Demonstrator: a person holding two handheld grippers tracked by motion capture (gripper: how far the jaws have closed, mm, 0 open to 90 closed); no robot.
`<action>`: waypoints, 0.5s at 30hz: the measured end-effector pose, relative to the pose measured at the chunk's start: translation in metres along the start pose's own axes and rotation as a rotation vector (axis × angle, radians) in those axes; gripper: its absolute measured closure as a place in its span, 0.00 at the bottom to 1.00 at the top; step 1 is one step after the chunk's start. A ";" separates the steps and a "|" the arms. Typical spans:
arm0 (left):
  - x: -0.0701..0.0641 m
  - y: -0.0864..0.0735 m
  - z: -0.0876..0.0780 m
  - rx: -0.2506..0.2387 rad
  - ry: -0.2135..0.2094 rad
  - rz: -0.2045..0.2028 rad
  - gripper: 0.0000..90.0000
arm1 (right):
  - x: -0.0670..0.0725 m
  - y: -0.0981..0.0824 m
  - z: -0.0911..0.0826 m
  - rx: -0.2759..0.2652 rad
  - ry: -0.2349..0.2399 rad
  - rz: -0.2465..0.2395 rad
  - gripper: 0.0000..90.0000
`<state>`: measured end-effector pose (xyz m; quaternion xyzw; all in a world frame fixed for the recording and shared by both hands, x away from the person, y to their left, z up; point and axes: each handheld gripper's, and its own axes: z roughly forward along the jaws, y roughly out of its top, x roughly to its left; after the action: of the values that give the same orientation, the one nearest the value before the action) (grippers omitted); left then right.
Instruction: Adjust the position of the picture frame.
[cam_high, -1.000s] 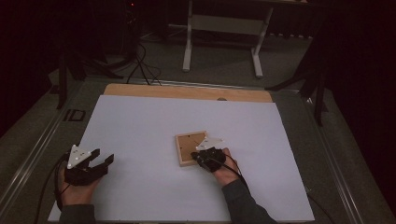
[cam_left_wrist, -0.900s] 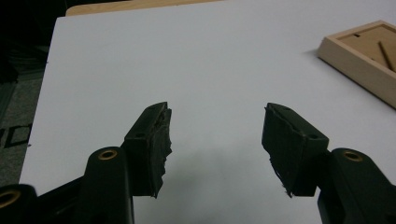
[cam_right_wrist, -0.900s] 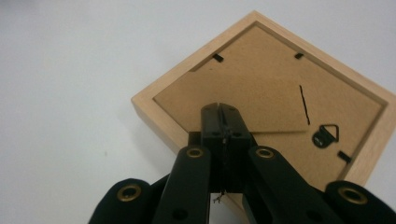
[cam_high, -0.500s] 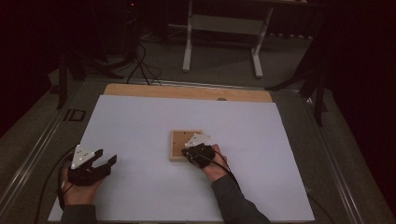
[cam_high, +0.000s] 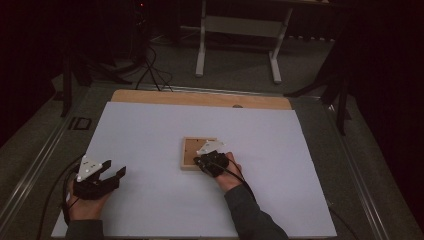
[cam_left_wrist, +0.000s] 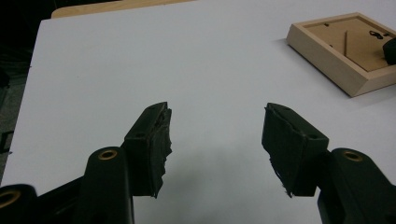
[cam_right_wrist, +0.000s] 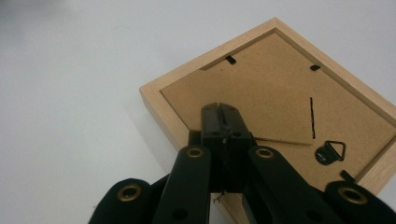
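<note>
Both jaws of the right hand-held gripper (cam_right_wrist: 219, 109) press together, empty, over the near edge of the face-down square light-wood picture frame (cam_right_wrist: 261, 93), well right of the open left hand-held gripper (cam_high: 112, 174).

Two black jaws of the left gripper (cam_left_wrist: 215, 149) rising from the bottom edge, standing wide apart, nothing between them, torn dark padding on their inner faces. Beneath and beyond, a pale white sheet (cam_left_wrist: 154, 60). Near its far right edge, a light wooden picture frame (cam_left_wrist: 343, 53) lying face down, brown backing board up, partly cut off.
</note>
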<state>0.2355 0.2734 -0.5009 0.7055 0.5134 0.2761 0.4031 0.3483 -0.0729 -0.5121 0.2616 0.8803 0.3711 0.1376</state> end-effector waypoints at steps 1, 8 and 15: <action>0.000 0.000 0.000 0.001 0.000 0.000 0.46 | 0.000 0.000 0.000 0.000 0.000 -0.001 1.00; 0.001 0.000 -0.001 -0.002 -0.003 -0.004 0.46 | -0.003 -0.001 -0.007 -0.009 -0.010 0.020 1.00; 0.001 0.000 -0.001 -0.002 -0.004 -0.005 0.46 | -0.010 -0.003 -0.035 -0.070 -0.043 0.031 1.00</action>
<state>0.2348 0.2745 -0.5004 0.7042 0.5140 0.2745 0.4056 0.3404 -0.1001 -0.4897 0.2782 0.8595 0.3980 0.1596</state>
